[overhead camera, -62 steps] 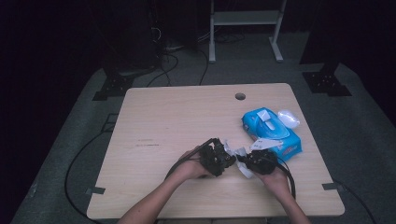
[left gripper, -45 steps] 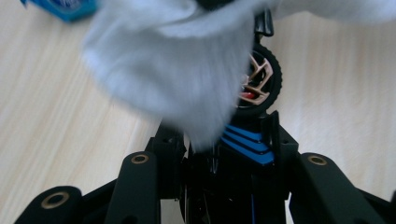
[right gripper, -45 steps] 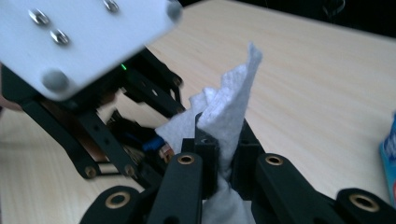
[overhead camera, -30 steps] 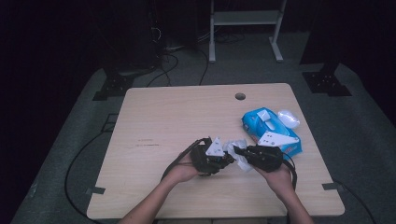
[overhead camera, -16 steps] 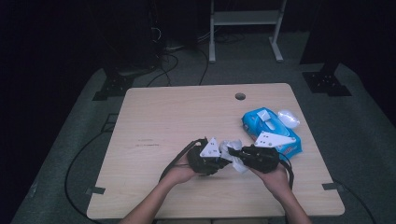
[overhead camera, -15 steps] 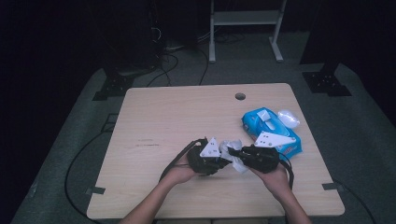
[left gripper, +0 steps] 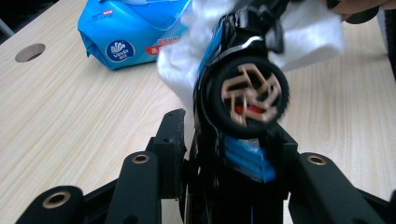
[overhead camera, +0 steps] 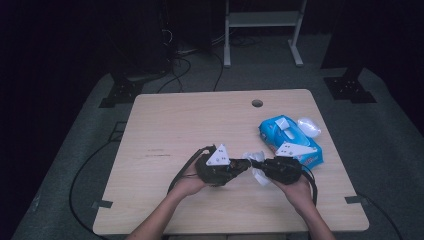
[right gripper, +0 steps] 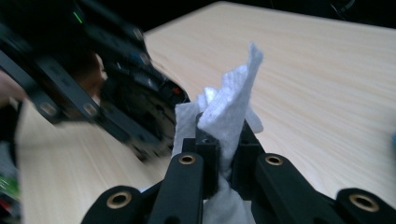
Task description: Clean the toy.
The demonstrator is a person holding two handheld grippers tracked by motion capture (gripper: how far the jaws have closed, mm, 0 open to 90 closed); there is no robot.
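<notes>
Right gripper (right gripper: pixel 223 140) clenched on white wipe (right gripper: pixel 229 102); left gripper (left gripper: pixel 224 154) clamped on black toy car (left gripper: pixel 243 93), wheel facing camera, above table (overhead camera: pixel 175 125). Step: wiping the car. Next: rub wipe across bodywork, steady grip. Wipes pack (overhead camera: pixel 290 140) nearby.

A light wooden table (overhead camera: pixel 165 130) with a round cable hole (overhead camera: pixel 257 103) is seen. A blue wipes pack (overhead camera: pixel 287 137) lies at its right side, a clear lid (overhead camera: pixel 309 126) just beside it.
</notes>
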